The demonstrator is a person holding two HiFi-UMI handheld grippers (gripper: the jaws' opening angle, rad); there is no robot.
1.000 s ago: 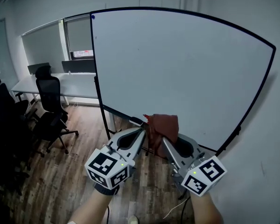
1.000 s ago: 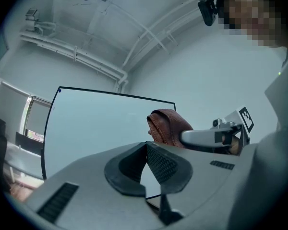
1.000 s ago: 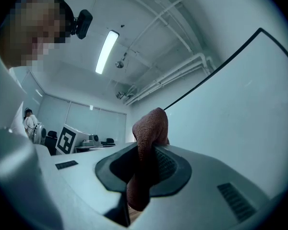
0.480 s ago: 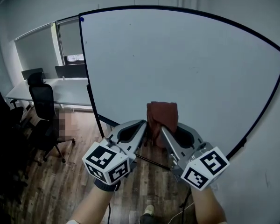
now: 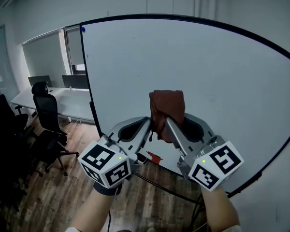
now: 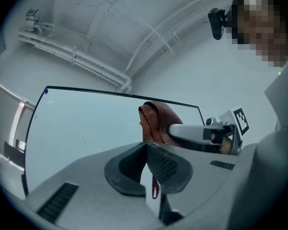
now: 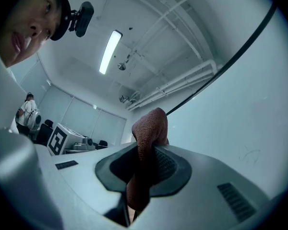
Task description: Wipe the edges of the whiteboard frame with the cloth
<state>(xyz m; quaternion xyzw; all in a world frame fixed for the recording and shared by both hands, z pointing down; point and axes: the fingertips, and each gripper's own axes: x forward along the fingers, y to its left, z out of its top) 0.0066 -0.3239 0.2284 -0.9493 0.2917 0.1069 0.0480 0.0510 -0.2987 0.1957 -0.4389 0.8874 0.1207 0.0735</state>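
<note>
A large whiteboard (image 5: 208, 81) with a thin black frame (image 5: 183, 17) fills the head view. A reddish-brown cloth (image 5: 167, 111) hangs bunched in front of the board's lower middle. My right gripper (image 5: 168, 122) is shut on it, and the cloth (image 7: 146, 133) sticks up out of the closed jaws of that gripper (image 7: 146, 152). My left gripper (image 5: 148, 123) lies against the cloth's left edge. Its jaws (image 6: 146, 150) are closed, with a red strand of cloth in the slit between them. The cloth (image 6: 156, 121) shows just beyond, against the board (image 6: 86, 123).
A small red object (image 5: 153, 157) lies on the board's lower rail. Black office chairs (image 5: 48, 110) and a long white desk (image 5: 58, 98) stand at the left on a wood floor (image 5: 63, 197). A person (image 7: 28, 111) stands far back in the right gripper view.
Both grippers have risen with the cloth, from the board's bottom edge up onto its lower face. The head view has tilted upward and closer to the board.
</note>
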